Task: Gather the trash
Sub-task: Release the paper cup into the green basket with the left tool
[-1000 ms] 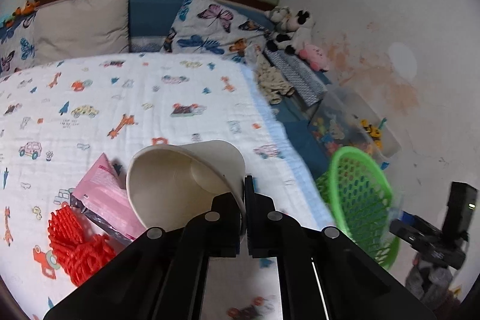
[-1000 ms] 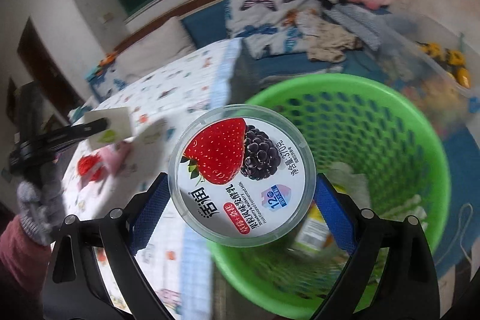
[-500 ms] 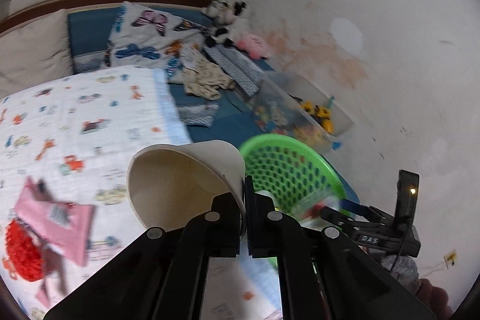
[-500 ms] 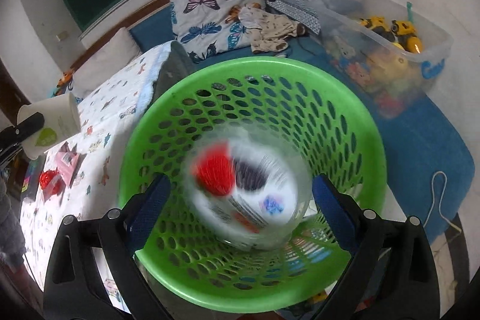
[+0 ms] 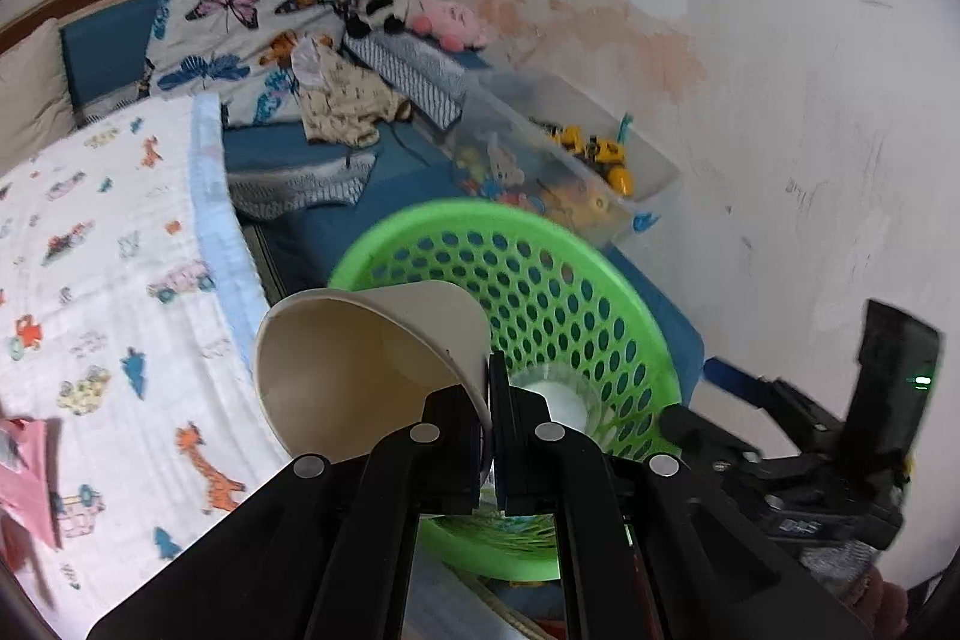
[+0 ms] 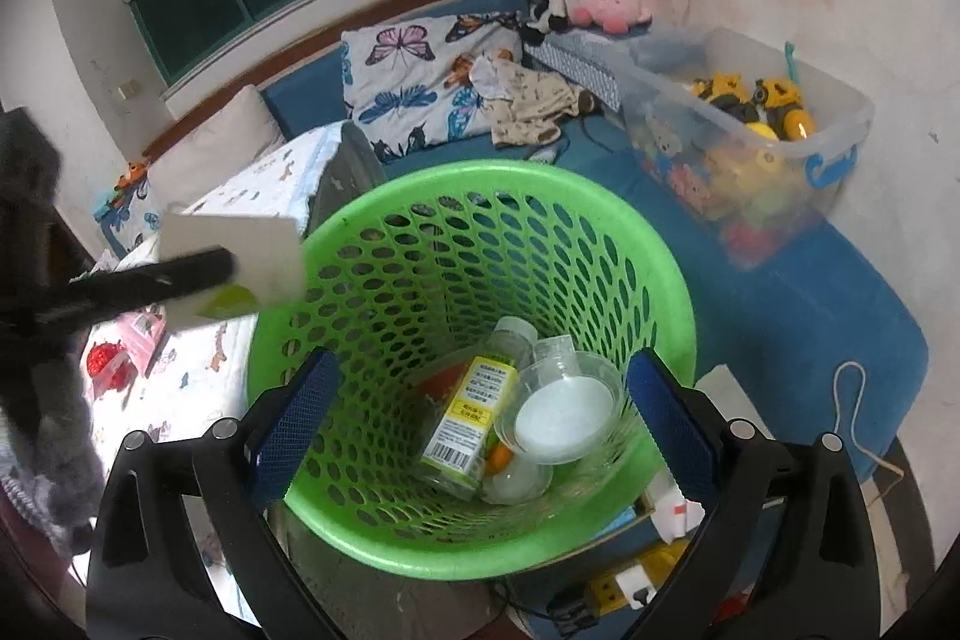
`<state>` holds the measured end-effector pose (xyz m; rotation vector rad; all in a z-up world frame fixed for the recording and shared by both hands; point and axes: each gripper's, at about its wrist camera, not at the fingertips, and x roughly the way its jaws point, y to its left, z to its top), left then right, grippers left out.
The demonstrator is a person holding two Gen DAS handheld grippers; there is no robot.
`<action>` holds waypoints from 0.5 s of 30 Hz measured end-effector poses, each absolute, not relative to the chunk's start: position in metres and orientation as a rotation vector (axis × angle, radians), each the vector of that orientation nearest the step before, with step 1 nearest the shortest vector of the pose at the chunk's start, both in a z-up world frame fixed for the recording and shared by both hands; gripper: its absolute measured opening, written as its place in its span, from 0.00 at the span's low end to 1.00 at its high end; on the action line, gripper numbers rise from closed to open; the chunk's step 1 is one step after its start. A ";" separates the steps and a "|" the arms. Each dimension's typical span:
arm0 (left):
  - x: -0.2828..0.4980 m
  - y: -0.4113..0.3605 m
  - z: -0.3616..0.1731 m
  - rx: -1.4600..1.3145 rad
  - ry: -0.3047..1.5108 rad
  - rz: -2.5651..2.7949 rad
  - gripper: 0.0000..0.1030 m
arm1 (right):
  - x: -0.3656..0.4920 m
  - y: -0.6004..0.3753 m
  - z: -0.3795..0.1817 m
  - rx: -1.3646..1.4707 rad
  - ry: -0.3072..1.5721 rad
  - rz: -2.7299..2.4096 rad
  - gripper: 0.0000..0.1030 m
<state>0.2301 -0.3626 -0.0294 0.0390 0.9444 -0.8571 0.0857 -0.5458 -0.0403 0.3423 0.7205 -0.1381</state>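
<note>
My left gripper (image 5: 489, 388) is shut on the rim of a white paper cup (image 5: 366, 364), held beside the rim of a green mesh basket (image 5: 540, 268). In the right wrist view the cup (image 6: 234, 262) hangs just left of the basket (image 6: 630, 244). My right gripper (image 6: 480, 412) is open and empty above the basket. Inside the basket lie a clear plastic yogurt tub (image 6: 564, 418), a bottle with a yellow-green label (image 6: 474, 412) and other trash.
A bed with a cartoon-print sheet (image 5: 102, 280) lies left of the basket; a pink packet (image 6: 141, 325) and red item (image 6: 105, 361) rest on it. A clear toy bin (image 6: 756, 142) stands by the wall. A power strip (image 6: 624, 589) lies on the floor.
My right gripper released the yogurt tub, which fell into the basket. My left gripper carried the paper cup rightward from the bed to the basket's rim.
</note>
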 end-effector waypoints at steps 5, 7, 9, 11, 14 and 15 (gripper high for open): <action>0.225 -0.374 -0.042 0.071 0.982 -0.867 0.07 | 0.081 -0.544 -0.040 0.350 0.712 -0.134 0.93; 0.222 -0.375 -0.046 0.082 0.987 -0.875 0.08 | 0.079 -0.544 -0.041 0.354 0.712 -0.137 0.93; 0.221 -0.375 -0.047 0.089 0.994 -0.883 0.15 | 0.078 -0.544 -0.042 0.358 0.712 -0.137 0.93; 0.220 -0.373 -0.048 0.091 1.003 -0.882 0.33 | 0.077 -0.544 -0.042 0.366 0.711 -0.138 0.93; 0.215 -0.368 -0.045 0.084 0.974 -0.872 0.49 | 0.076 -0.542 -0.040 0.369 0.703 -0.136 0.93; 0.215 -0.366 -0.044 0.079 0.982 -0.881 0.49 | 0.075 -0.541 -0.039 0.368 0.701 -0.133 0.93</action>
